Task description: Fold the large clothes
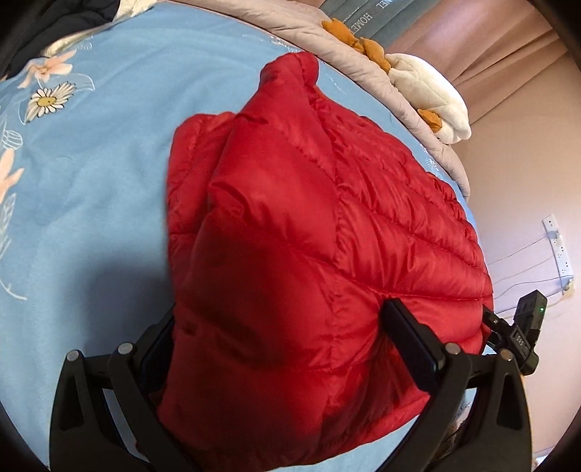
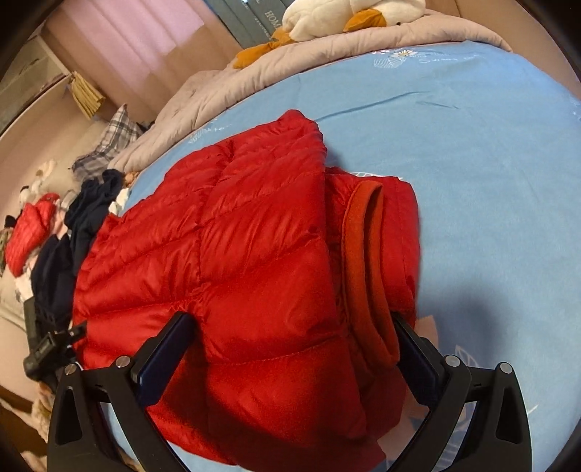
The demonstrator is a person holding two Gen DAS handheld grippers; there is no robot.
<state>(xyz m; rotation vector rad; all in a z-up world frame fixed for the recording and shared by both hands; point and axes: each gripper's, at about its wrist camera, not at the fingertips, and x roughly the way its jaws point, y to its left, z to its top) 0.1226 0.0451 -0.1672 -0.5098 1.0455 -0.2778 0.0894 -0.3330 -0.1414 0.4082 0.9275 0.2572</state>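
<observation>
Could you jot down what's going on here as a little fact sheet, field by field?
place: bed with blue floral sheet
garment: red puffer jacket, folded into a bundle
left gripper: jaws wide, straddling one end of the jacket
right gripper: jaws wide, straddling the collar end
beyond the jacket: grey quilt, plush duck
beside the bed: heap of clothes
</observation>
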